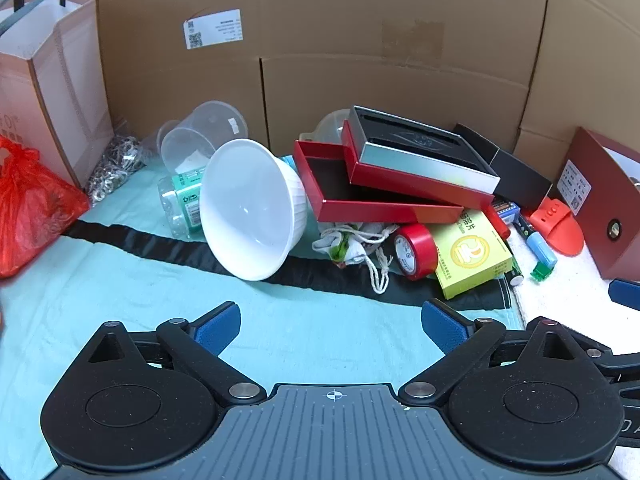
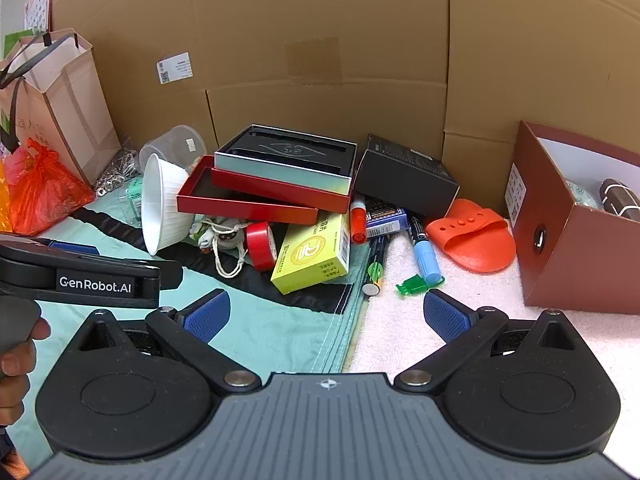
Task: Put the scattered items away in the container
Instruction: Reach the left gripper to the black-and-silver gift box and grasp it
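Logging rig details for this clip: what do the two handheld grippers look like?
Both match: the left gripper and right gripper have blue textured pads on black linkage arms, round black pivot housings and a ribbed grey body. The left one's side reads GenRobot.AI. No cables visible.

Ahead of me: brown cardboard wall (image 1: 360,40), creased panels, white shipping label (image 1: 213,28) stuck upper left, pale tape patch (image 2: 314,58) near centre. Cardboard folds round on my right side too. Below me: mint-green cloth (image 1: 280,320) crossed by black band (image 1: 160,246); to right, white towel (image 2: 460,344) butting against cloth edge. Light even, faint shadows.
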Motion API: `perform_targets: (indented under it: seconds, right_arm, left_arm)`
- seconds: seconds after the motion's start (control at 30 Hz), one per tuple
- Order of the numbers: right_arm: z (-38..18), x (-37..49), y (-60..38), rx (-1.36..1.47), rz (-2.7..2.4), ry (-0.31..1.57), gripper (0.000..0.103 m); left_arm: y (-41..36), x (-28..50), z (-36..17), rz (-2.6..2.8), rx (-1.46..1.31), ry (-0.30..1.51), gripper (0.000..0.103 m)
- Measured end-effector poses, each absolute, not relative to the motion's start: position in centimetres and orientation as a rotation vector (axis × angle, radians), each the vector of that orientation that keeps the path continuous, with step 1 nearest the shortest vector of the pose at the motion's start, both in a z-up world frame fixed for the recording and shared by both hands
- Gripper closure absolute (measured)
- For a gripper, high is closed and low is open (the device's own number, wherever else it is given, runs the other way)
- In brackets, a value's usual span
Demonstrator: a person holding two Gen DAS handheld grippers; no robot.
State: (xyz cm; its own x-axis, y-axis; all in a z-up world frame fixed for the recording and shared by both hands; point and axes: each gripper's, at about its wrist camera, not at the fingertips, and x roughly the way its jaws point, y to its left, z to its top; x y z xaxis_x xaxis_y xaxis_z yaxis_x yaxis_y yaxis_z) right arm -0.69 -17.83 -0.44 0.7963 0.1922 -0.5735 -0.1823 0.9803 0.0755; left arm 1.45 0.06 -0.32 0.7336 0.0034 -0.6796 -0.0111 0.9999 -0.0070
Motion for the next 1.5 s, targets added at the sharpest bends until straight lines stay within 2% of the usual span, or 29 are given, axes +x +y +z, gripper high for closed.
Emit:
perform_targets:
  seconds: [1.13, 1.37, 1.5]
  right_arm:
    - [-0.6, 6.1, -17.6, -0.047, 0.254, 0.573, 0.001]
    - [-0.6, 8.7, -17.6, -0.060, 0.266, 0.560, 0.005]
    - [-0.9, 10.0, -18.0, -0.034, 0.275, 0.567, 0.007]
  left_arm:
    - [-0.5, 10.3, 1.8, -0.041, -0.015, 0.761, 0.002]
    - [-1.3, 12.6, 1.9, -0.054, 0.008, 0.766, 0.002]
    - [-1.1, 13.5, 2.3, -0.082, 0.002, 0.765, 0.006]
